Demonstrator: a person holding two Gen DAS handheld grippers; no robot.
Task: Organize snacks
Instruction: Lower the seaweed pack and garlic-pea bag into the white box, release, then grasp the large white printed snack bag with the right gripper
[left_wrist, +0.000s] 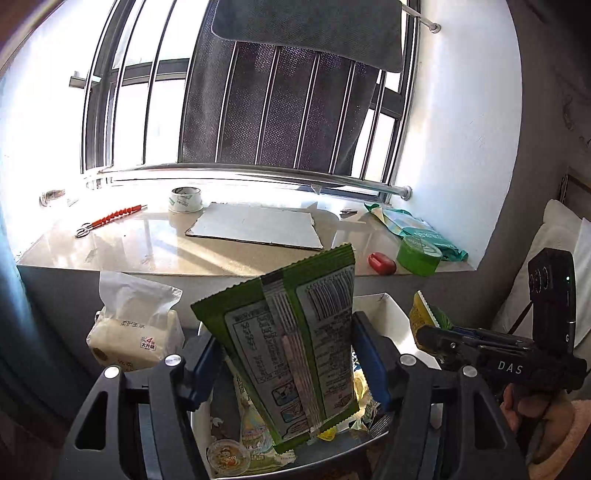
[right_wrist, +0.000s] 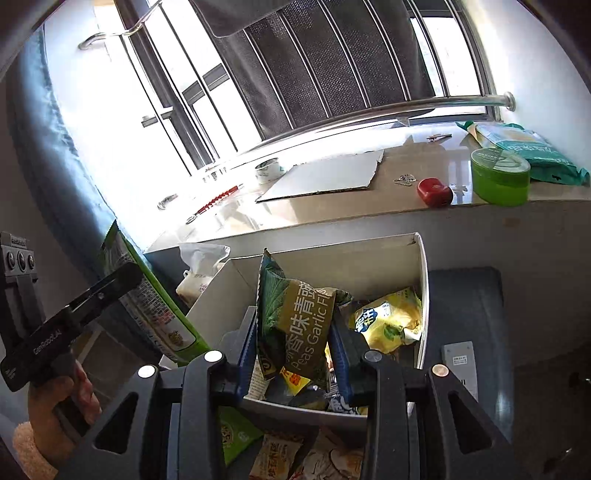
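Note:
My left gripper (left_wrist: 284, 347) is shut on a tall green snack bag (left_wrist: 295, 332), held upright with its printed back and barcode facing the camera. The bag hangs over a white box (left_wrist: 384, 306) with several snack packets in it. My right gripper (right_wrist: 293, 326) is shut on a green garlic peas bag (right_wrist: 295, 317), above the same white box (right_wrist: 421, 280). A yellow snack packet (right_wrist: 388, 325) lies inside that box. The right wrist view shows the left gripper (right_wrist: 122, 277) at the left with its green bag (right_wrist: 155, 306). The left wrist view shows the right gripper (left_wrist: 432, 334) at the right, a hand on its grip.
A tissue pack (left_wrist: 129, 339) stands left of the box. The windowsill behind holds a cardboard sheet (left_wrist: 255, 225), a tape roll (left_wrist: 185, 199), a red object (left_wrist: 381, 263), a green round tin (left_wrist: 419, 254) and a teal bag (left_wrist: 417, 229). Loose packets (right_wrist: 273, 454) lie before the box; a white remote (right_wrist: 458, 358) lies right of it.

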